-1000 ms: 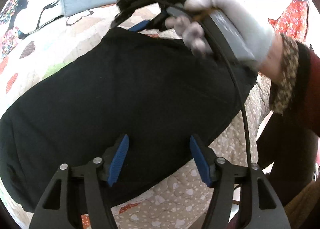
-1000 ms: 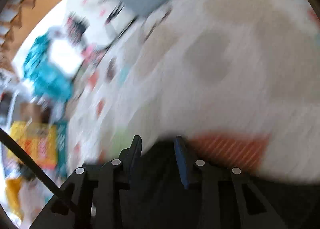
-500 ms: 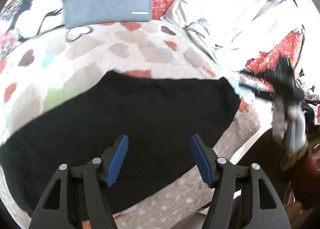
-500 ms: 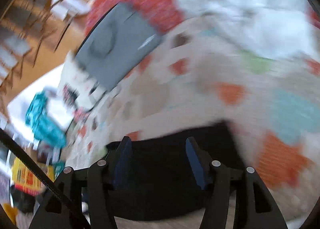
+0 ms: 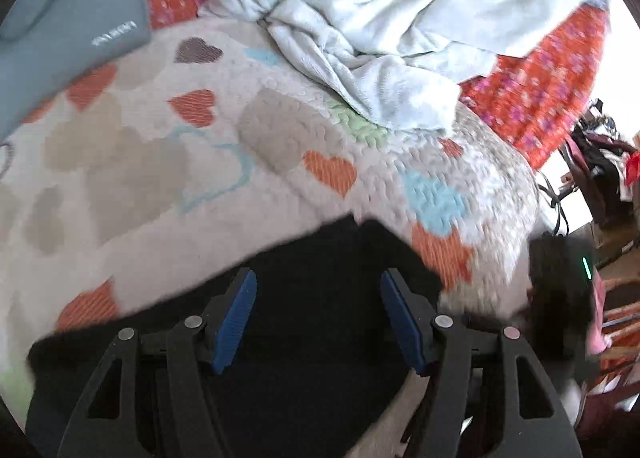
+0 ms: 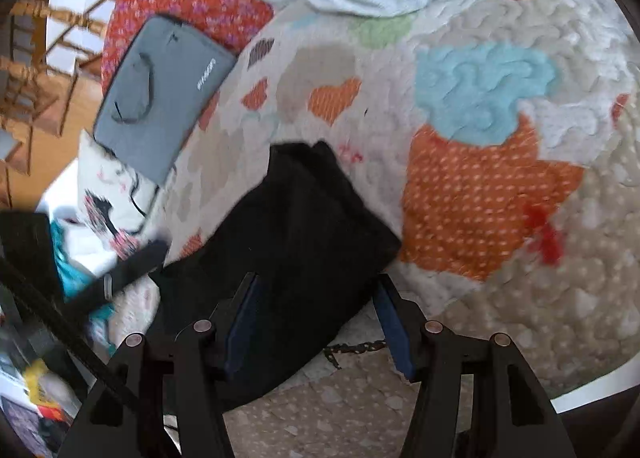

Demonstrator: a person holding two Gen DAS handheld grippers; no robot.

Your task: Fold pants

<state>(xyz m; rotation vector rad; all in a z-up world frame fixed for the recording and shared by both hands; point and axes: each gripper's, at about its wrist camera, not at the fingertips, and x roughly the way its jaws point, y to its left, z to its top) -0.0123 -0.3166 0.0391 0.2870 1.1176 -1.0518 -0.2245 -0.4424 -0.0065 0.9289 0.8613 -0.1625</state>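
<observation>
Pants (image 6: pixel 296 242): black, folded into a compact bundle, lying on the heart-print quilt (image 6: pixel 500 298) of the bed. In the right wrist view they fill the lower centre, running from between the jaws up toward mid-frame. Right gripper (image 6: pixel 316 322): jaws spread, holding nothing, above the pants' near end. Left gripper (image 5: pixel 316 318): jaws likewise spread and empty, pants (image 5: pixel 312 266) spanning the lower frame beneath them. Grey bag (image 6: pixel 160 94) upper left; pale blanket (image 5: pixel 400 18) along the top.

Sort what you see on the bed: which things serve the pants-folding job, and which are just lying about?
Job:
black pants
left gripper, open
right gripper, open

Lying about:
grey laptop sleeve
pale crumpled blanket
heart-patterned quilt
</observation>
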